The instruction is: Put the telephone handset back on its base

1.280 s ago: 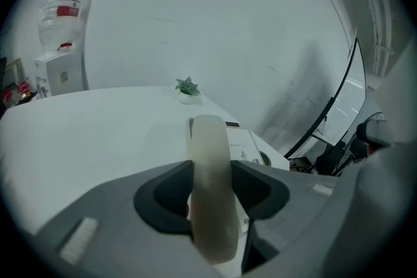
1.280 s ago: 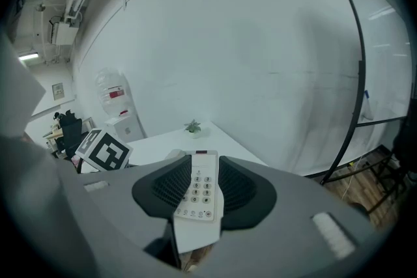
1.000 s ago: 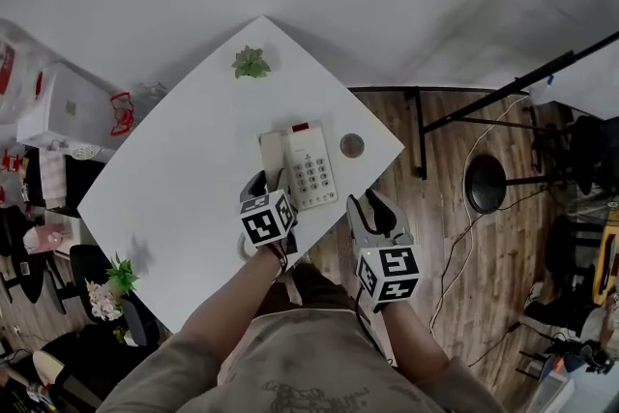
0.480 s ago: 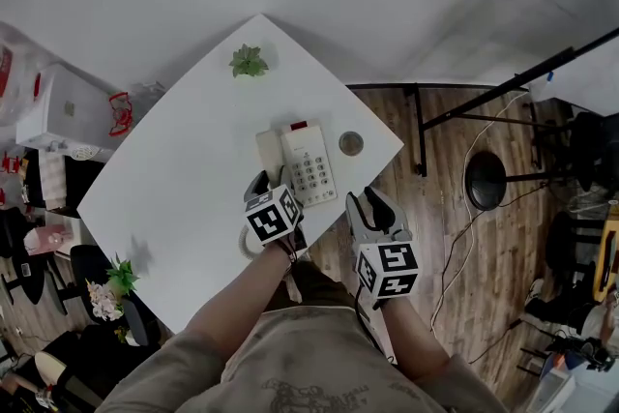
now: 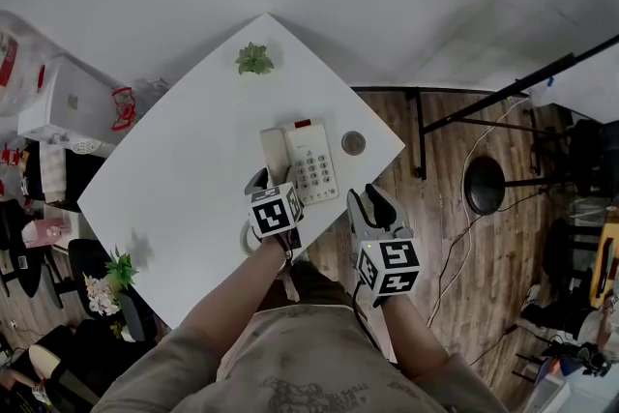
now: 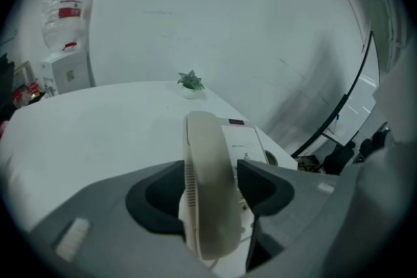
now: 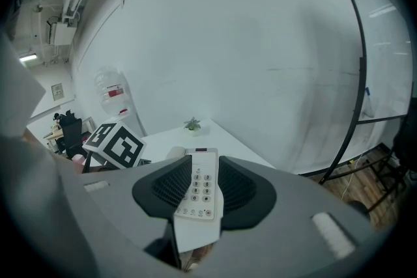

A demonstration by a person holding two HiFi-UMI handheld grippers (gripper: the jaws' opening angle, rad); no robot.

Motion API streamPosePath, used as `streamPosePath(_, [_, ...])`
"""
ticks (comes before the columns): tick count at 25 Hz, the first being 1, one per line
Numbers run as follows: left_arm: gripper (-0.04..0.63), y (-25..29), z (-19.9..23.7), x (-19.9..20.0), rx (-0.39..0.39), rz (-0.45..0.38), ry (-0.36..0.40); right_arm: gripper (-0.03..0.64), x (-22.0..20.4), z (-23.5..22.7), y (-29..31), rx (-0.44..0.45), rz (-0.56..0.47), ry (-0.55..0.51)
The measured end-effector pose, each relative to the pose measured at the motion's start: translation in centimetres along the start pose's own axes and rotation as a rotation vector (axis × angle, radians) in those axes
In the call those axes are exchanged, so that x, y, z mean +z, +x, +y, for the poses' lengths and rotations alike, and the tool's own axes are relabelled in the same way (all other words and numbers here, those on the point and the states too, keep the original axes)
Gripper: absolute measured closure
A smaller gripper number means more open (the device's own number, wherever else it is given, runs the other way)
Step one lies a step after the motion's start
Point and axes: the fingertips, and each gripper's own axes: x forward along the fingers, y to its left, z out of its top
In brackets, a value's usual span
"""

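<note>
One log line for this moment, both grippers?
left gripper: shut on handset | handset: along base | right gripper: open, empty

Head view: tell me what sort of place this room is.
Probably an office or studio workroom: a white square table holds a cream push-button desk telephone, a white water dispenser with an upturned bottle stands nearby, and thin cables trail over the wood-plank floor.
</note>
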Motion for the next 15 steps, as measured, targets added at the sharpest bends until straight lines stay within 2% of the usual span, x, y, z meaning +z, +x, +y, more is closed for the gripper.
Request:
streamPosePath(4, [0.314, -1.1, -0.1, 0.9, -0.029, -0.027, 0.031, 0.46, 0.6, -0.1, -0.3, -0.003, -0.016, -0.001])
streamPosePath(10, [0.314, -6.9, 0.4, 5.0, -0.075, -0.148, 0.07, 0.462, 4.1, 0.9, -1.3, 0.029, -0.094, -0.016])
streamPosePath(15, [0.367, -12.7, 2.0, 8.5, -0.093, -0.279, 0.138, 0.471, 8.0, 3.4, -2.6, 0.087, -0.177, -0.049])
